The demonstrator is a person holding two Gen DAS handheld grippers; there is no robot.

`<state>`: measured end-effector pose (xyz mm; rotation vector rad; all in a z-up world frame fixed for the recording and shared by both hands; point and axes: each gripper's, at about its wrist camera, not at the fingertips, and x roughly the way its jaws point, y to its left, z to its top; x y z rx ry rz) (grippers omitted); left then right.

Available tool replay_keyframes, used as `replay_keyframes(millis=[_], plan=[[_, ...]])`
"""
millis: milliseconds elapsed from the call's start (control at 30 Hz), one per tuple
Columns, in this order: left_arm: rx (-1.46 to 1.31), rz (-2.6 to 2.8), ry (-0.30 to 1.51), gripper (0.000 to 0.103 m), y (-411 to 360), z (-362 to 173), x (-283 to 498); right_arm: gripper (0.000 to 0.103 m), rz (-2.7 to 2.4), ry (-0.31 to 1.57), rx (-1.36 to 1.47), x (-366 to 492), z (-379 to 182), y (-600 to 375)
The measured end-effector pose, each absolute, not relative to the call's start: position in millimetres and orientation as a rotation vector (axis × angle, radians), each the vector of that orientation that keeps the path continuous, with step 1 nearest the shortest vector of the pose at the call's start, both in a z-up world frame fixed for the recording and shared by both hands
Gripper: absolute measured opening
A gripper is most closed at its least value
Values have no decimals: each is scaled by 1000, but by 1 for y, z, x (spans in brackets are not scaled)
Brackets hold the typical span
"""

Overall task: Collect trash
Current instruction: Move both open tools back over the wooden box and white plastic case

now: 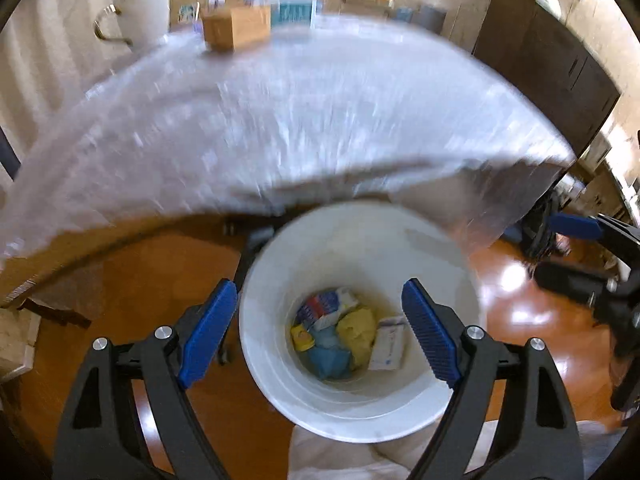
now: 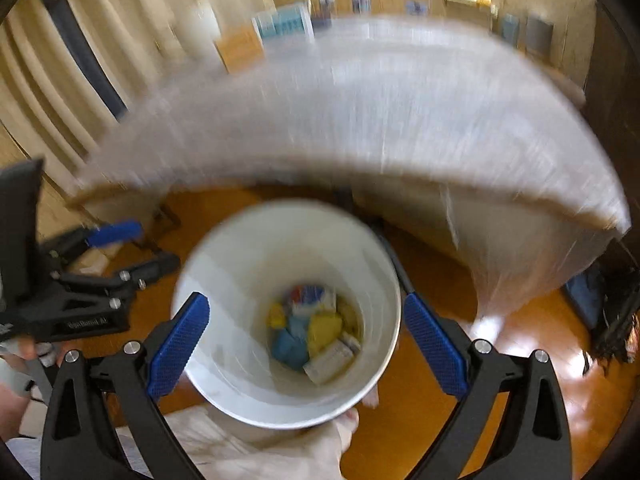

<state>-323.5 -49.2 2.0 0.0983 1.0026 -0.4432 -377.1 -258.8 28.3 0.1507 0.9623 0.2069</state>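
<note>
Trash (image 1: 344, 330) lies heaped at the bottom of a white bucket (image 1: 360, 412) on the wooden floor (image 1: 132, 280): crumpled yellow and blue wrappers, a red-and-blue printed packet and a white carton. Directly above the bucket's mouth, the left gripper (image 1: 324, 332) hangs with its blue-padded fingers (image 1: 208, 332) spread wide, holding nothing. The right gripper (image 2: 308, 344) hovers over the same opening, its fingers (image 2: 180, 344) likewise parted and empty. Beyond the bucket, a tabletop (image 1: 300, 112) under a blurred white cover overhangs its far rim. At the tabletop's far edge stands a small wooden box (image 1: 236, 26), with a white pitcher (image 1: 140, 12) just behind it. Both views are smeared by motion.
</note>
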Motion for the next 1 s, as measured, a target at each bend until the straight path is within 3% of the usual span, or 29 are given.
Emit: replay_keyframes(millis=[100, 167, 300, 667, 1000], plan=[[79, -451, 893, 89, -41, 45, -327, 99, 181, 848, 145, -374, 64, -266], [90, -420, 800, 100, -39, 67, -326, 99, 152, 787, 153, -361, 85, -271], [127, -349, 681, 101, -38, 91, -302, 99, 120, 764, 189, -308, 108, -269], [351, -325, 689, 101, -39, 68, -182, 99, 107, 873, 173, -129, 98, -212], [414, -397, 721, 101, -42, 45, -115, 99, 44, 948, 139, -42, 59, -177]])
